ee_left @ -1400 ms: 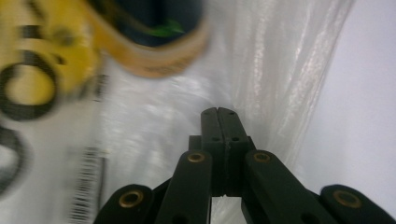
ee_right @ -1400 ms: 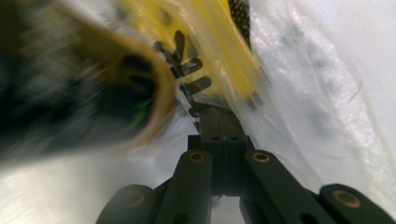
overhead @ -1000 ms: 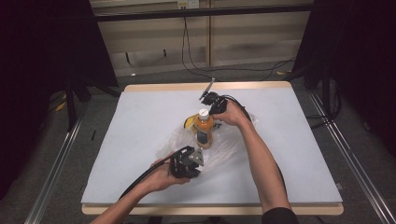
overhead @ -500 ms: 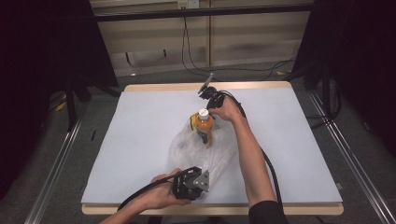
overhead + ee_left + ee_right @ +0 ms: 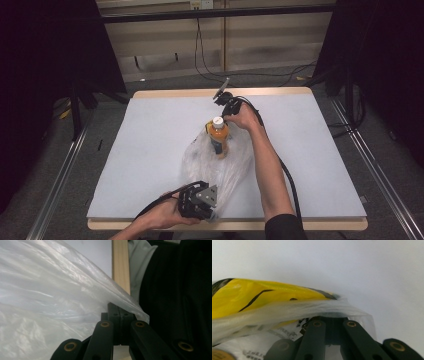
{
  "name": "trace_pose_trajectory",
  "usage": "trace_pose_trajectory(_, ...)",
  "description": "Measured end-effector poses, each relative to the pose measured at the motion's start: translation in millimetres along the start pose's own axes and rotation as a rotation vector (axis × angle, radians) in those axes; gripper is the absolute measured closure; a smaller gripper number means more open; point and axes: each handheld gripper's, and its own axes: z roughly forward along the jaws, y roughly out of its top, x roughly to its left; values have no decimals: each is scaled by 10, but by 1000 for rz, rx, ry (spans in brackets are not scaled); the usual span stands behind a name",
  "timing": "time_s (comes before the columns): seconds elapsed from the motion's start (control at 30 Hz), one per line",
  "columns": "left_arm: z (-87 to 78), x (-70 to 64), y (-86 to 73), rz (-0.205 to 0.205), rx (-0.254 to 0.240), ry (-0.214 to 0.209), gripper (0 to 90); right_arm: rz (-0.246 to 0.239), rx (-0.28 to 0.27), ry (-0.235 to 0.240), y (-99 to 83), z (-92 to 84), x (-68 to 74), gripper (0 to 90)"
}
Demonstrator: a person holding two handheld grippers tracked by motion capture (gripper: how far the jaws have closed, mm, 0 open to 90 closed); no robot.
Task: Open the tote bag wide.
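The table (image 5: 150,150) is evenly lit from above, bright against black surroundings, with soft, faint shadows. The high view is fairly sharp. In the 2 gripper views, glare whitens the bag (image 5: 50,290), the close black jaws are soft, and the bottle (image 5: 249,297) label blurs.

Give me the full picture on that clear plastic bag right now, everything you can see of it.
The plastic bag is thin, clear, crinkled film, glossy with pale highlights. It lies stretched lengthwise on the white table, from mid-table to the near edge. The left gripper is shut on its near end, the film pulled taut over the jaws. The right gripper pinches the far edge beside the orange bottle, which stands upright in the bag, white cap showing.
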Motion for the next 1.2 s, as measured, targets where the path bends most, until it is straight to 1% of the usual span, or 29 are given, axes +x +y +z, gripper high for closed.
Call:
trace_pose_trajectory(0.03,-11,12,-2,-12,-20,-10,900,-9,1,8,-6,-6,-4,900)
trace_pose_trajectory(0.07,-40,32,-3,-13,-42,-10,900,-10,-1,20,-9,-12,4,900)
trace_pose_trajectory(0.1,-71,38,-1,-22,-49,-10,900,-26,-11,49,-20,-27,15,900)
trace_pose_trajectory(0.13,-100,55,3,-23,-55,-25,900,-23,-22,52,-25,-53,39,900)
trace_pose_trajectory(0.2,-192,99,10,-38,-98,-11,900,-40,-50,70,-47,-116,67,900)
trace_pose_trajectory(0.27,-276,153,16,-53,-145,4,900,-63,-110,85,-79,-225,92,900)
trace_pose_trajectory(0.3,-319,187,23,-56,-165,5,900,-61,-125,98,-98,-289,105,900)
trace_pose_trajectory(0.37,-414,253,47,-78,-197,33,900,-75,-153,108,-147,-403,131,900)
trace_pose_trajectory(0.4,-453,308,70,-83,-200,69,900,-78,-168,120,-180,-461,146,900)
trace_pose_trajectory(0.43,-472,367,86,-95,-212,87,900,-84,-186,125,-228,-528,165,900)
trace_pose_trajectory(0.47,-486,422,98,-104,-216,89,900,-92,-190,128,-271,-574,184,900)
trace_pose_trajectory(0.5,-495,497,115,-115,-214,97,900,-102,-193,132,-307,-601,197,900)
trace_pose_trajectory(0.53,-486,590,134,-125,-216,136,900,-111,-194,127,-360,-635,221,900)
trace_pose_trajectory(0.57,-477,655,142,-132,-208,146,900,-120,-197,133,-437,-662,243,900)
trace_pose_trajectory(0.6,-454,741,147,-141,-183,168,900,-124,-197,130,-485,-674,253,900)
trace_pose_trajectory(0.63,-427,833,134,-162,-169,198,900,-130,-199,127,-550,-686,261,900)
trace_pose_trajectory(0.67,-401,934,100,-193,-170,192,900,-128,-200,132,-614,-693,268,900)
trace_pose_trajectory(0.7,-369,1032,54,-206,-135,228,900,-133,-196,134,-673,-697,280,900)
trace_pose_trajectory(0.73,-348,1084,25,-222,-111,245,900,-143,-197,137,-741,-697,294,900)
trace_pose_trajectory(0.77,-323,1161,-25,-242,-97,233,900,-145,-195,143,-781,-692,303,900)
trace_pose_trajectory(0.83,-264,1291,-124,-282,-59,253,900,-161,-181,150,-885,-644,327,900)
trace_pose_trajectory(0.9,-248,1383,-197,-312,-59,246,900,-169,-165,149,-950,-585,335,900)
trace_pose_trajectory(0.93,-231,1433,-232,-313,-40,267,900,-173,-158,151,-985,-555,331,900)
trace_pose_trajectory(0.97,-215,1457,-252,-320,-35,275,900,-165,-155,153,-1026,-522,325,900)
trace_pose_trajectory(1.0,-197,1485,-279,-320,-16,280,900,-173,-158,152,-1045,-502,312,900)
trace_pose_trajectory(1.07,-191,1520,-327,-341,-42,296,900,-164,-149,149,-1093,-468,297,900)
trace_pose_trajectory(1.1,-209,1538,-348,-341,-35,299,900,-165,-148,141,-1113,-455,289,900)
trace_pose_trajectory(1.17,-234,1544,-378,-340,-19,335,900,-155,-144,139,-1152,-436,276,900)
trace_pose_trajectory(1.2,-257,1551,-405,-341,-4,365,900,-162,-135,120,-1169,-428,262,900)
